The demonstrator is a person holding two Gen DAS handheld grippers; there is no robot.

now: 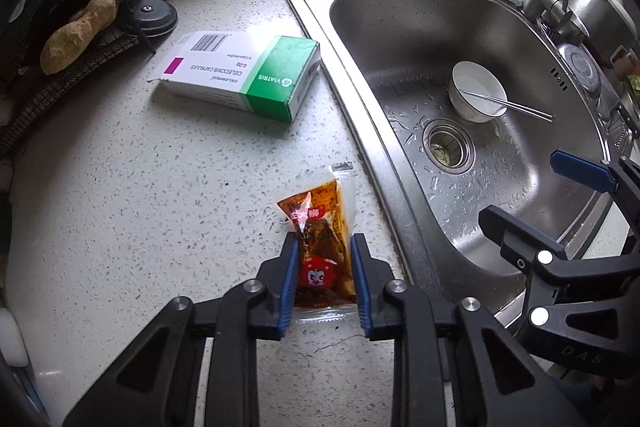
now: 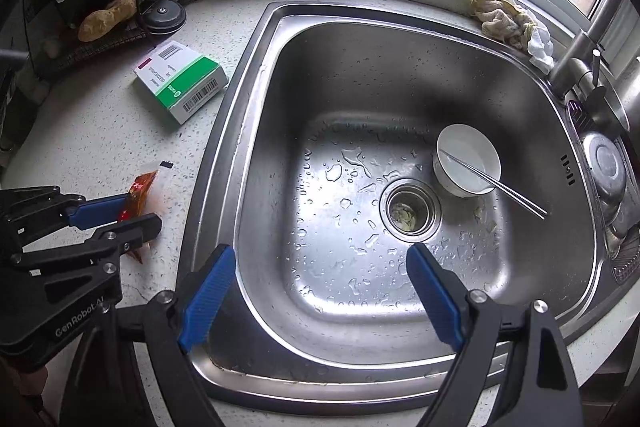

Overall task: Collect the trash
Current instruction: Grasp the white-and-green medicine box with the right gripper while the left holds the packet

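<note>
Countertop (image 1: 140,187) bears sauce packet (image 1: 320,227) gripped by left tongs (image 1: 324,279); right tongs (image 2: 320,291) gape over sink (image 2: 360,75).

Snack packet (image 1: 320,247): clear plastic, reddish-orange oily contents, red cartoon badge on the near half, crimped clear seal at the far end. Lies flat on the speckled bench (image 1: 140,207), lengthwise between the blue pads of the left tool (image 1: 324,279), near half framed by both pads, far end sticking out ahead of the tips. Contact with the pads cannot be told.

Medicine box (image 1: 240,75): white with a green band, magenta patch and barcode, printed VIATRIS. Lies flat on the bench, well ahead and left of the left tool, far flap open.
</note>
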